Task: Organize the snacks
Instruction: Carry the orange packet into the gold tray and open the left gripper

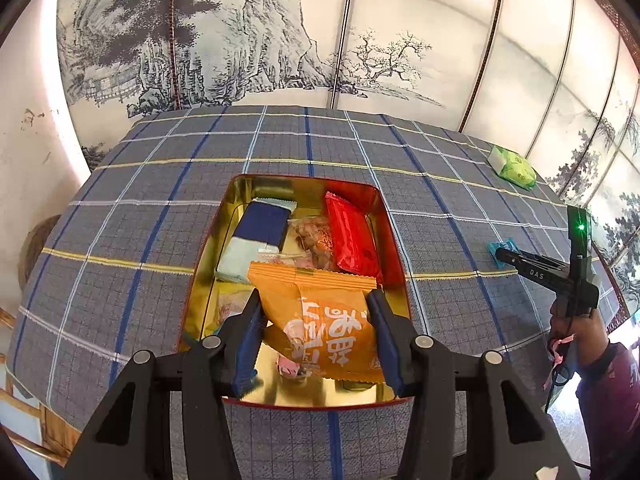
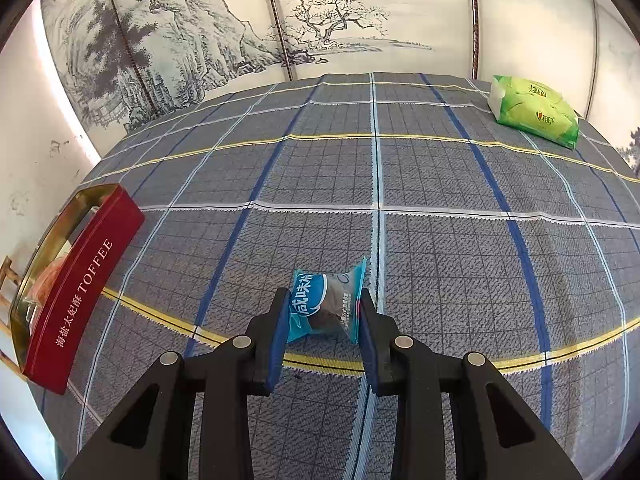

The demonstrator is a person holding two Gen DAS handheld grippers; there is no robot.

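**Both claws clamped on snacks**

Now the left gripper [image 1: 316, 316] pinches an orange packet [image 1: 328, 328] over the open tin [image 1: 394, 240], where a red packet [image 1: 352, 236] and a blue bar [image 1: 256, 236] lie. Well apart on the checked cloth [image 2: 440, 240], the right gripper [image 2: 324, 312] grips a blue snack [image 2: 326, 304]. A green pack [image 2: 534, 110] sits at the far edge.

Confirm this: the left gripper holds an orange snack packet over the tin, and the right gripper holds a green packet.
Not quite. The right gripper holds a blue packet, as the right wrist view shows. The left gripper does hold the orange snack packet over the tin.
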